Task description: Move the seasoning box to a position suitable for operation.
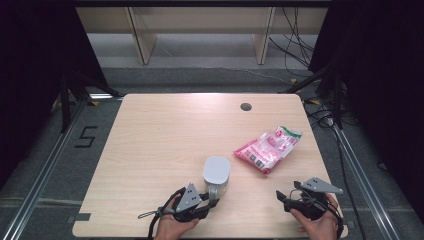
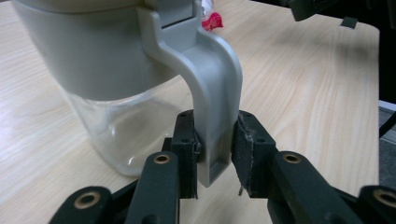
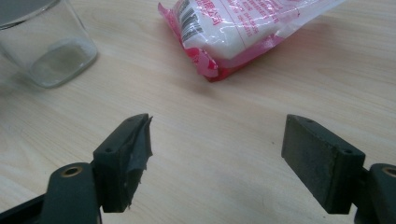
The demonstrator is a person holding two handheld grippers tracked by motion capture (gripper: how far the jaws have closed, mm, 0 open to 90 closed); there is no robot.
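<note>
Your left gripper is clamped on the grey handle of the clear jug, which stands upright near the counter's front edge; your right gripper hangs wide open and empty over bare wood; the pink packet lies just beyond it, apart from the jug.

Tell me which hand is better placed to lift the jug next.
Left. The left claw already clamps the jug by its handle, while the right claw hangs open over bare table, facing the pink bag.
</note>
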